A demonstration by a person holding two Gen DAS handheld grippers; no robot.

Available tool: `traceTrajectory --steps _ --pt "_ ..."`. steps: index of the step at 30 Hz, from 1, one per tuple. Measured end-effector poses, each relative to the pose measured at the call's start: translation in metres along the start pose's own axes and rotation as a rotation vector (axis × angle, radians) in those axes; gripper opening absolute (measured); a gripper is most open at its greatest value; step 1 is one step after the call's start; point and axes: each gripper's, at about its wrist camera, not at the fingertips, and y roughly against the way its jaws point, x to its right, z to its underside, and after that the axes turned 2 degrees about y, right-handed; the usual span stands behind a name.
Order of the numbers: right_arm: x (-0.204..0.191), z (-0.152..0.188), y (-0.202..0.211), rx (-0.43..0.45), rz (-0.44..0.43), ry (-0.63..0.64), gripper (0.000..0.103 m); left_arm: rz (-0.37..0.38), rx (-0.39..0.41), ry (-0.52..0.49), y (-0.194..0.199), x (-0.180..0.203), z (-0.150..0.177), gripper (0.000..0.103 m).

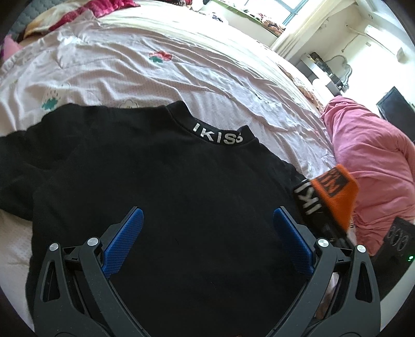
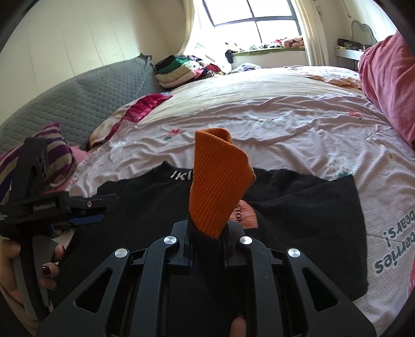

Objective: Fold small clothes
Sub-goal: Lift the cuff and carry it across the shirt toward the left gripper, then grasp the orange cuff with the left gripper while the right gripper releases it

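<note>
Black knit top with an "IKISS" collar (image 1: 160, 186) lies flat on the bed's wrinkled pale-pink floral sheet (image 1: 129, 72), collar toward the bright window (image 2: 249, 15) — its long axis runs from collar to hem, toward the cameras. A grey quilted headboard (image 2: 85, 103) and stacked clothes (image 2: 181, 70) stand beyond. The left tool (image 1: 206, 228) hovers wide open and empty over the top, while the right tool (image 2: 207, 233) is clamped on its orange ribbed cuff (image 2: 218, 181), held upright.

The left gripper (image 1: 207, 228) is hovering with its fingers (image 1: 124, 238) spread wide; the right gripper (image 2: 207, 230) is clamping an orange cuff (image 2: 218, 181).
</note>
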Motion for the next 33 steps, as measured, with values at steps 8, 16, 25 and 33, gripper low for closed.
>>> traceTrajectory --steps 8,16,25,33 --pt "0.001 0.006 -0.009 -0.045 -0.054 -0.039 0.033 0.050 -0.040 0.048 -0.013 -0.009 0.005 0.094" --pt "0.005 0.003 0.003 -0.020 -0.085 -0.059 0.035 0.106 -0.090 0.040 -0.030 0.002 0.017 0.092" --pt "0.032 -0.007 0.022 0.025 -0.059 -0.129 0.037 0.203 -0.151 0.049 -0.048 0.020 0.032 0.072" --pt "0.054 -0.010 0.032 0.032 0.003 -0.169 0.038 0.187 -0.177 0.050 -0.065 0.029 0.038 0.058"
